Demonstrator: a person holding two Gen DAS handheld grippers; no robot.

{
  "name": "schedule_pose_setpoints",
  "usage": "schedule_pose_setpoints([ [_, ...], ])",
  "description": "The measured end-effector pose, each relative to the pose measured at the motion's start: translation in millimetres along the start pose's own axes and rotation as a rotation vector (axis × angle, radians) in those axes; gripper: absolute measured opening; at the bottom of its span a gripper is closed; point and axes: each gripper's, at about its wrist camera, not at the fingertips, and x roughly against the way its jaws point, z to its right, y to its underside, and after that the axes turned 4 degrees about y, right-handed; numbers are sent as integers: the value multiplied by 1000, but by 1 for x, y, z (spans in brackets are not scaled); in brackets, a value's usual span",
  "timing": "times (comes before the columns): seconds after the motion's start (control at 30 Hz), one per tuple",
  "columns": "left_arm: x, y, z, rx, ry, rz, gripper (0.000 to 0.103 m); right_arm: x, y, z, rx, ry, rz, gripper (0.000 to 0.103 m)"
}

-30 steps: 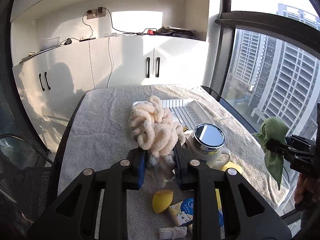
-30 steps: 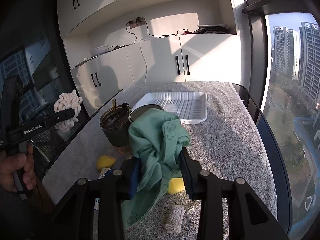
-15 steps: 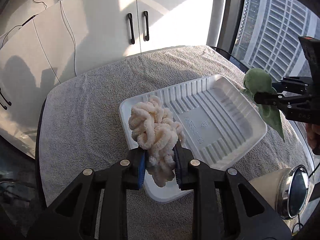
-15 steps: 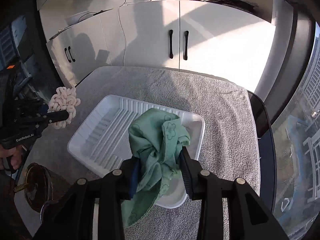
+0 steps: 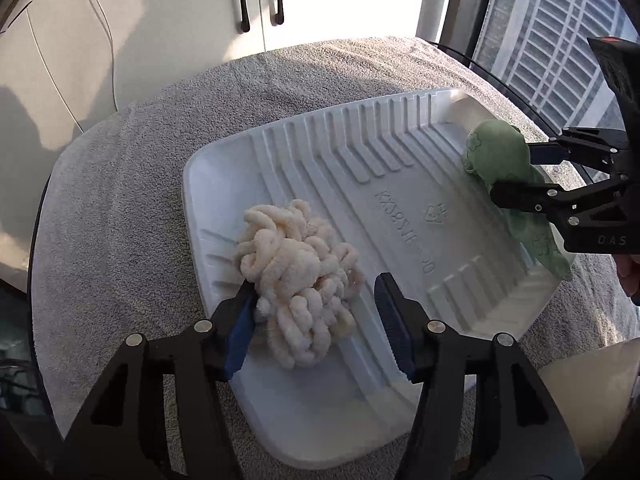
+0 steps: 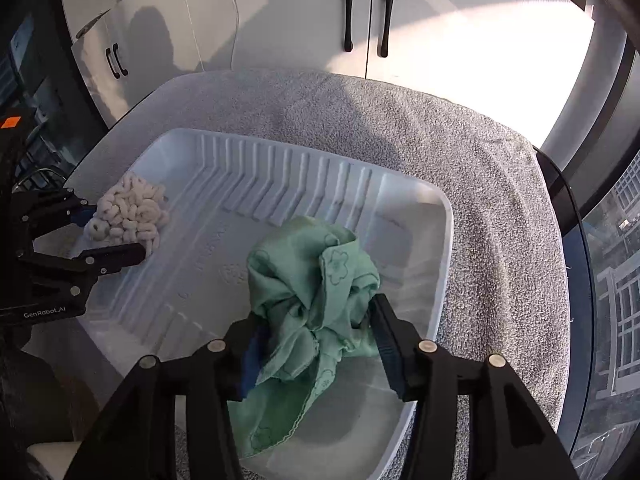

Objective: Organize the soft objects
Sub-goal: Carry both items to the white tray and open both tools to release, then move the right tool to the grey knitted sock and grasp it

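both sets of jaws are opening over the white tray point(image 5: 400, 152), left gripper point(image 5: 316, 320) dropping the cream yarn bundle point(image 5: 298, 276) inside, right gripper point(image 6: 316, 344) w/ the green cloth point(image 6: 312, 280) hanging over the near rim, so imo it could snag a pad & get dragged out onto the surface

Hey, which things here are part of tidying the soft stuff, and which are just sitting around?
Part of the job:
cream chenille bundle
green cloth
white tray
left gripper, jaws opening
right gripper, jaws opening

Just there:
grey towel
white cabinets
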Motion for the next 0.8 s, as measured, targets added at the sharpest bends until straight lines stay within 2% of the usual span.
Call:
schedule_pose_setpoints([
  [0.03, 2, -1, 1, 1, -6, 8, 72, 0, -1, 1, -2, 2, 3, 67],
  [0.07, 6, -2, 1, 5, -5, 15, 75, 3, 0, 2, -3, 9, 12, 71],
  [0.23, 29, -8, -8, 61, 14, 77, 75, 26, -4, 5, -19, 5, 72, 78],
  [0.43, 87, 4, -21, 118, 25, 197, 76, 69, 0, 15, -59, -19, 149, 79],
  [0.6, 148, 45, -21, 167, -13, 320, 78, 126, 29, 18, -80, -55, 232, 79],
  [0.67, 170, 68, -9, 153, -49, 344, 84, 150, 49, 16, -85, -72, 270, 80],
  [0.8, 204, 116, 22, 133, -65, 390, 88, 194, 101, 4, -95, -101, 338, 83],
])
